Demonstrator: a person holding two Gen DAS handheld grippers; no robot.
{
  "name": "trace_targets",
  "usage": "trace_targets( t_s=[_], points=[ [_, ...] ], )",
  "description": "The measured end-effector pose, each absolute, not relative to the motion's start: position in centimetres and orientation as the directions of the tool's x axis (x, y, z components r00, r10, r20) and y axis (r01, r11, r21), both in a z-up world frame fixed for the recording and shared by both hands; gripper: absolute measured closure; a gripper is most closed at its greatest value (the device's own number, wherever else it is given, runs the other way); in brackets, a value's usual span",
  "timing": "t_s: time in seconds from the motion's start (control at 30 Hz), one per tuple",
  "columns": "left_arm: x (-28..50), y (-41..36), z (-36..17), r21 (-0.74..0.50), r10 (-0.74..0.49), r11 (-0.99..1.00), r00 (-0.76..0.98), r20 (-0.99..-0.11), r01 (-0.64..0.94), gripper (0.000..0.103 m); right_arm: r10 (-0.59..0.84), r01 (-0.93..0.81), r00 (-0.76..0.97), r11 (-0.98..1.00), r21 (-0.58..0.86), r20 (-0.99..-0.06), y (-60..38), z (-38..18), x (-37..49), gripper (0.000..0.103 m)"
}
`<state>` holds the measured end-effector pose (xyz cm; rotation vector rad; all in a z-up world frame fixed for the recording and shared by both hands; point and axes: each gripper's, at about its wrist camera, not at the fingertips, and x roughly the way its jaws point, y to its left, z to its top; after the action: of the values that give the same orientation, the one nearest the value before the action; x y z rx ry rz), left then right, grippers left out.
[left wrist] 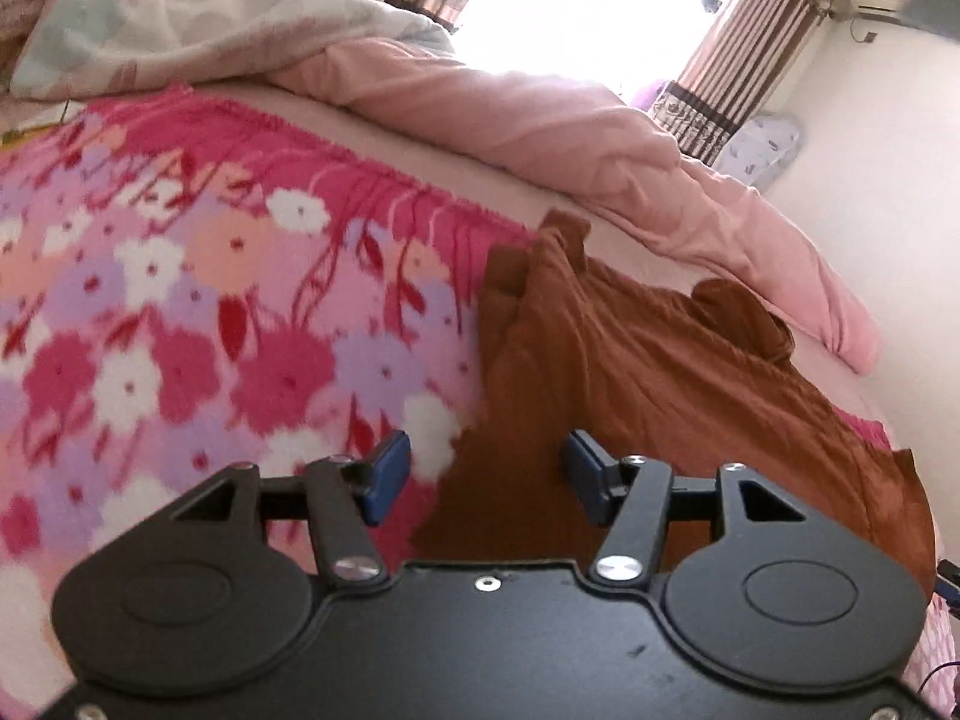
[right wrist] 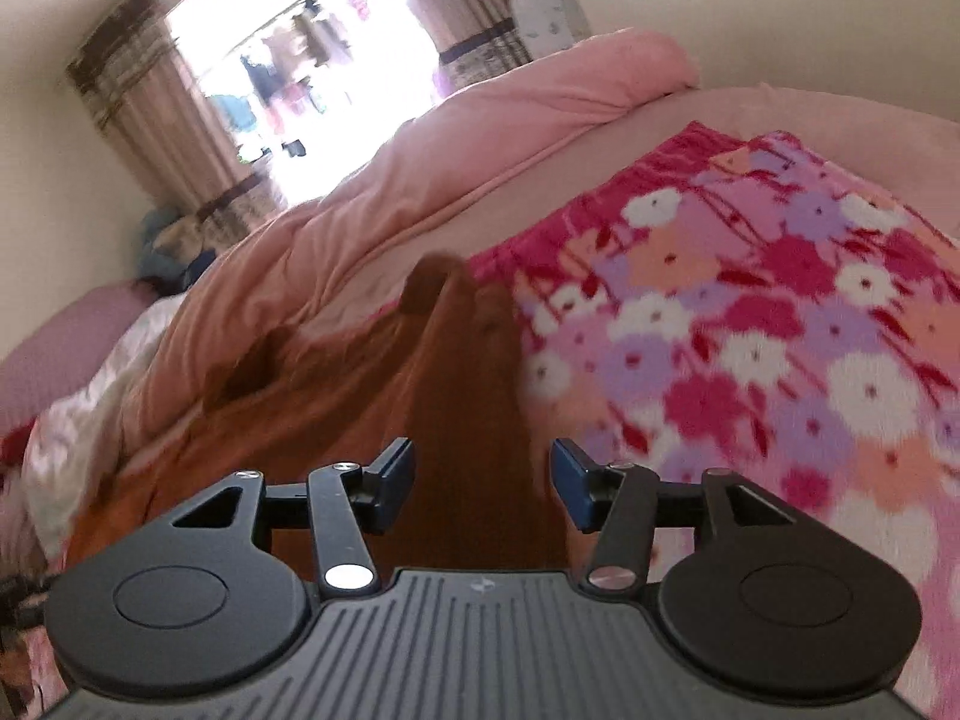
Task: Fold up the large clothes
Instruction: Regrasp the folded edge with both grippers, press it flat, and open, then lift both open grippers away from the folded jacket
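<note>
A brown garment (left wrist: 648,372) lies spread on a pink floral blanket (left wrist: 180,312) on the bed. In the left wrist view my left gripper (left wrist: 486,474) is open and empty, just above the garment's near left edge. In the right wrist view the brown garment (right wrist: 444,420) lies partly folded in a long strip. My right gripper (right wrist: 483,486) is open and empty above its near end, with the floral blanket (right wrist: 750,330) to the right.
A pink quilt (left wrist: 540,120) is bunched along the far side of the bed, also in the right wrist view (right wrist: 420,180). A white patterned cover (left wrist: 180,18) lies at far left. Striped curtains (left wrist: 750,42) flank a bright window. A wall (left wrist: 888,150) stands at right.
</note>
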<state>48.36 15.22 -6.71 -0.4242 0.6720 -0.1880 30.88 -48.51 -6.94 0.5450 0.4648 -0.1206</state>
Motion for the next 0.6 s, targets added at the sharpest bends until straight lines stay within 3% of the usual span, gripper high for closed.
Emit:
trace_targets(
  t_s=[0.1,0.13,0.17,0.23,0.37,0.5,0.53,0.57,0.6],
  points=[
    [48.5,14.6,-7.2,-0.449,-0.295,0.893,0.766,-0.571,0.009,0.053,-0.001,0.245,0.882,0.854,0.458,-0.471,-47.6,-7.8,31.5,0.045],
    [48.6,14.5,-7.1,-0.471,-0.303,0.882,0.765,-0.568,0.000,0.072,-0.012,0.256,0.882,0.851,0.458,-0.472,-47.3,-7.9,31.8,0.052],
    [48.5,14.6,-6.9,-0.489,-0.320,0.873,0.764,-0.560,0.007,0.089,-0.015,0.261,0.881,0.849,0.460,-0.473,-47.1,-8.1,31.8,0.071],
    [48.0,14.4,-5.7,-0.456,-0.298,0.890,0.784,-0.544,0.022,0.092,-0.031,0.278,0.885,0.837,0.472,-0.465,-47.0,-7.4,31.5,0.089],
    [48.4,13.9,-6.1,-0.369,-0.260,0.929,0.758,-0.599,0.027,0.091,-0.060,0.299,0.889,0.826,0.477,-0.453,-47.5,-5.9,30.2,0.095],
    [49.1,14.4,-8.2,-0.401,-0.253,0.916,0.746,-0.616,-0.020,0.081,-0.083,0.365,0.836,0.822,0.438,-0.542,-48.4,-9.0,31.3,0.094],
    [49.1,14.6,-8.1,-0.395,-0.245,0.918,0.746,-0.619,-0.026,0.072,-0.085,0.373,0.841,0.806,0.459,-0.534,-48.8,-9.6,31.2,0.094],
    [49.0,14.7,-7.7,-0.377,-0.223,0.925,0.749,-0.624,-0.039,0.056,-0.074,0.366,0.851,0.793,0.486,-0.520,-49.1,-9.8,31.0,0.093],
    [48.7,14.9,-7.1,-0.355,-0.191,0.933,0.753,-0.630,-0.061,0.052,-0.066,0.361,0.857,0.786,0.503,-0.512,-49.3,-9.8,30.8,0.089]
  ],
)
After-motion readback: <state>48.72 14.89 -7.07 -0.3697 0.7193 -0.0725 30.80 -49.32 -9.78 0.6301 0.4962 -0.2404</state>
